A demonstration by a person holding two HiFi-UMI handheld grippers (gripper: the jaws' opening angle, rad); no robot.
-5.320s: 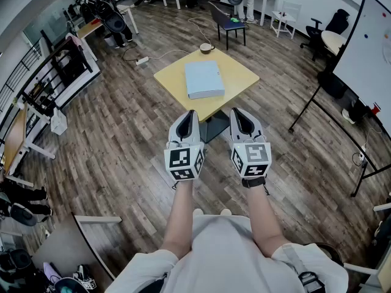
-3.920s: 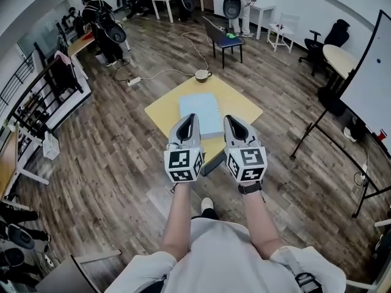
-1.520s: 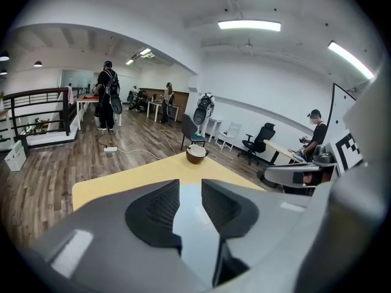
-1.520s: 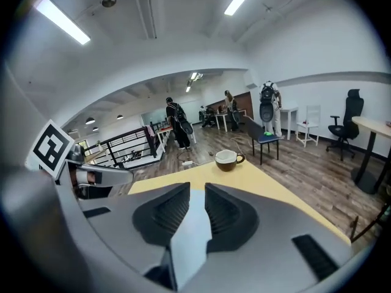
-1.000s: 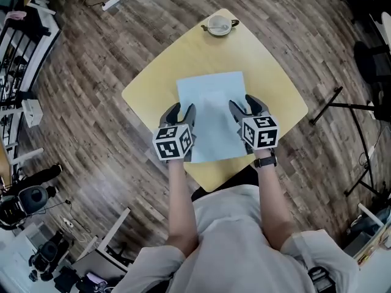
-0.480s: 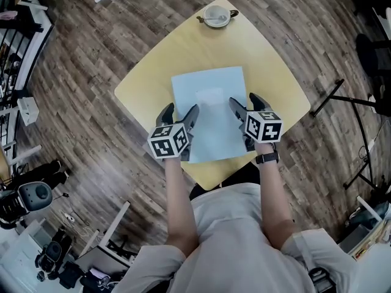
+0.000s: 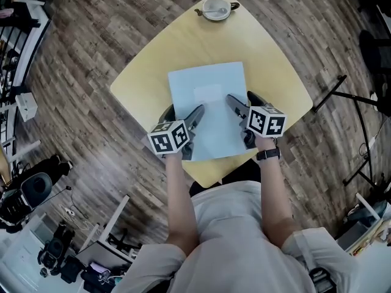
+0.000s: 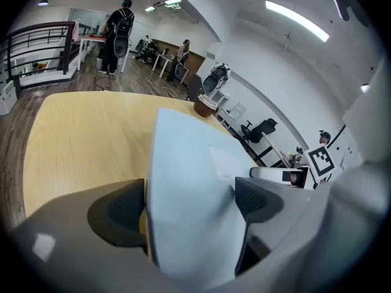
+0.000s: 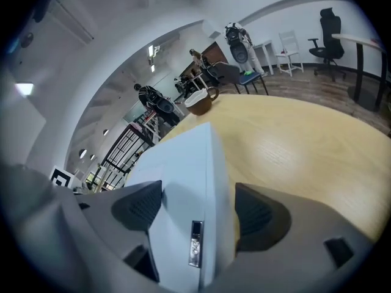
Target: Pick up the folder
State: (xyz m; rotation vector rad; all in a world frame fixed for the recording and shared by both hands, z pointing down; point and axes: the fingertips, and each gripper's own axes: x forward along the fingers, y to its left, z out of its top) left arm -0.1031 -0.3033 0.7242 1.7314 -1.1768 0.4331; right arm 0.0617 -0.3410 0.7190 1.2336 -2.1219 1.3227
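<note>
A pale blue folder [image 7: 208, 108] lies flat in the middle of the yellow table [image 7: 146, 72]. My left gripper [image 7: 183, 112] straddles its left edge near the front; its jaws are opening, with one pad outside the edge and the other above the cover [image 8: 189, 182]. My right gripper [image 7: 242, 97] straddles the right edge [image 9: 183, 163] the same way, jaws also opening, with a small metal clasp [image 9: 195, 243] showing on the side between them. Neither gripper's pads press on the folder. In the left gripper view the right gripper's marker cube [image 8: 322, 160] shows across the folder.
A cup [image 7: 215, 8] with a saucer stands at the table's far corner. The near table corner is just in front of the person's body. A stand's dark legs [image 7: 342, 96] are on the floor to the right. People and desks are far behind.
The person has walked up to the table. Over the last second both grippers sank to the folder's two side edges, rolled, and their jaws widened around the edges.
</note>
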